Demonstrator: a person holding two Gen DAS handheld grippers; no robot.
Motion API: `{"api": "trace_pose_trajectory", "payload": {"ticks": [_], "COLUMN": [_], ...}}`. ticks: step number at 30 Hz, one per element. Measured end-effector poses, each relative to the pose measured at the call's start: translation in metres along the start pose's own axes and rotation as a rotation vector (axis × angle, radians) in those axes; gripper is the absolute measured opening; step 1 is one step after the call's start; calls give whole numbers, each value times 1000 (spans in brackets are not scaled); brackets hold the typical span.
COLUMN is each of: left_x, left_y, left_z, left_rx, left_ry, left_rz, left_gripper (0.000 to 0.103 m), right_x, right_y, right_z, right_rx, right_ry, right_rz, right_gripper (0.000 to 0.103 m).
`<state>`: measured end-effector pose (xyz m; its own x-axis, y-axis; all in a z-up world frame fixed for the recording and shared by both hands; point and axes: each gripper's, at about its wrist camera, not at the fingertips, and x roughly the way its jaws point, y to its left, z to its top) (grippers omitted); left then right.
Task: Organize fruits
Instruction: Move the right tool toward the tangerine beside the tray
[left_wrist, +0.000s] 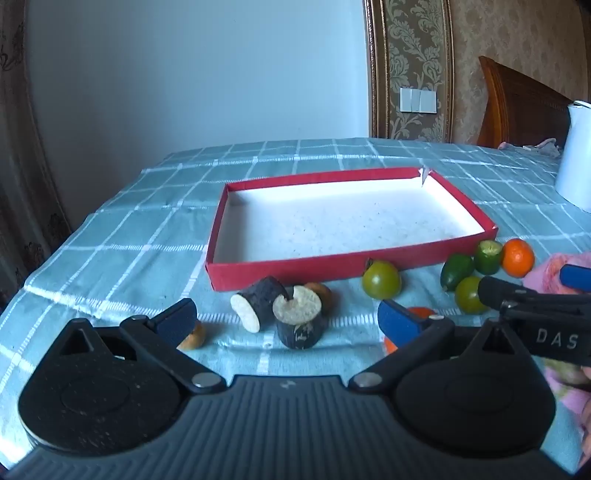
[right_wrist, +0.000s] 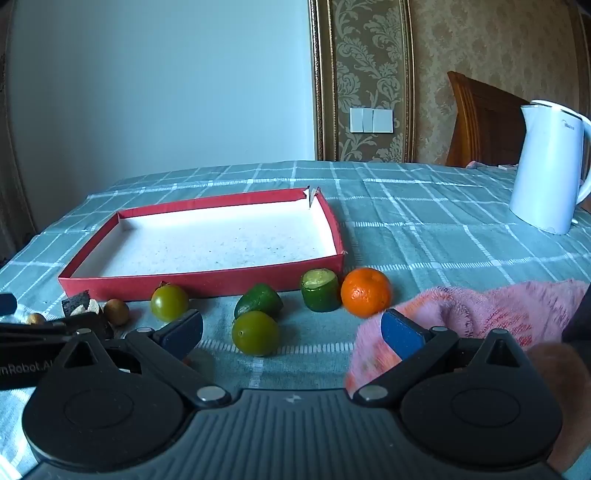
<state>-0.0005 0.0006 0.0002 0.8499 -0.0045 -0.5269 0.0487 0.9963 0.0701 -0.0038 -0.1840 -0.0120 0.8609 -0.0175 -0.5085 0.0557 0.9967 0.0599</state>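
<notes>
Red tray (right_wrist: 207, 282) lies long side across; 2 dark chunks (left_wrist: 299, 325) perhaps tilted.

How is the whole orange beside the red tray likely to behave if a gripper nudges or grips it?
The orange looks round, so it probably rolls when nudged. Its skin looks smooth, so the pads may slip off-centre. Being whole and uncut, it likely tolerates a firm grip.

We are seeing soft, cool daylight in both views, moderately bright. The tray (left_wrist: 347, 225) floor is glaring near white. Shadows under the fruit are lying short and diffuse. The wall (right_wrist: 166, 92) is shading from pale centre to dim corners. Fisheye distortion is bending the door frame (left_wrist: 373, 70) and the tablecloth (right_wrist: 424, 221) grid toward the edges. The mandarin (right_wrist: 365, 291) is looking sharp; the near pink cloth (right_wrist: 461, 314) is looking soft.
</notes>
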Motion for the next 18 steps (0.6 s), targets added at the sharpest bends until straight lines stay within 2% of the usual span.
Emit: {"api": "trace_pose_trajectory", "payload": {"ticks": [3, 4, 8, 18], "left_x": [-2, 4, -5, -9], "left_y": [0, 5, 1, 21], "left_z": [-4, -5, -8, -21], "left_rx": [5, -11, -5, -38], "left_ry": [-21, 7, 1, 20], "left_rz": [-11, -16, 6, -6], "left_gripper": [103, 103, 103, 103], "right_x": [0, -1, -5, -23], "right_y": [-1, -2, 1, 2], "right_z": [0, 0, -2, -7], "right_rx": [2, 0, -5, -27], "right_ry": [-2, -2, -11, -18], "right_rz": [13, 15, 8, 13], "right_gripper": [103, 103, 103, 103]}}
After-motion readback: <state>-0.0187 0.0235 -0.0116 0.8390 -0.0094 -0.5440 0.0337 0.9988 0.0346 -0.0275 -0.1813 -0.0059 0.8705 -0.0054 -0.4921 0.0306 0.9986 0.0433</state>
